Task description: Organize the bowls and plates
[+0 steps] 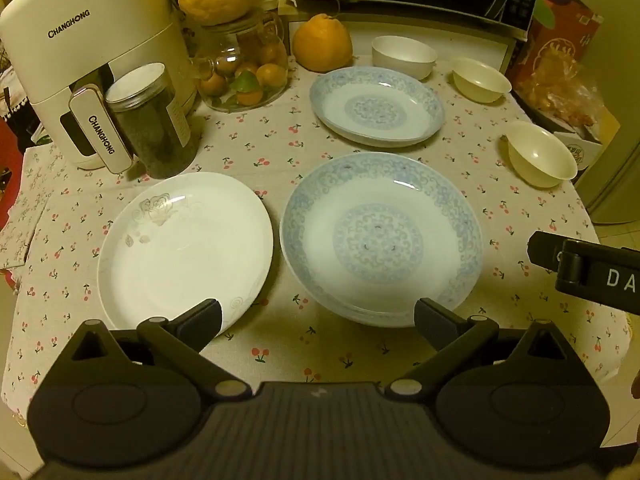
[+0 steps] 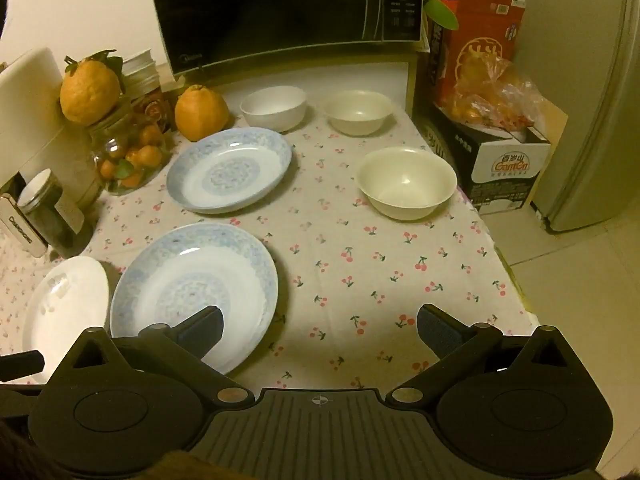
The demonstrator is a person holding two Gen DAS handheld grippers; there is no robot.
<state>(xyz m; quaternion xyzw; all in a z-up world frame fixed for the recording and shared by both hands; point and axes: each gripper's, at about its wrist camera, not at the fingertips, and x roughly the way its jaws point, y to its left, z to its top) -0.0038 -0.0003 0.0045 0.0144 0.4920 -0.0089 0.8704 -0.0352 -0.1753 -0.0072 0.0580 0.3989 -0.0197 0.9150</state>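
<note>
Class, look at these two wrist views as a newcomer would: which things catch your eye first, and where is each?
Two blue-patterned plates sit mid-table, one behind the other, with a plain white plate at their left. Three pale bowls stand right and behind. Both grippers hover open, empty.

My left tool (image 1: 318, 320), a black two-finger plastic unit with dark padded fingertips, sits with its jaws spread wide and nothing between them. Both fingers (image 1: 200, 322) angle forward and outward from the ribbed black body at the bottom of the left wrist view. My right tool (image 2: 320, 326), of the same black build, is likewise spread wide and carries nothing. Its pads (image 2: 438, 330) show a fine dark weave. In the left wrist view the right tool's side pokes in at the right edge, level with my left tool and just beside it. Both point forward and slightly downward.
</note>
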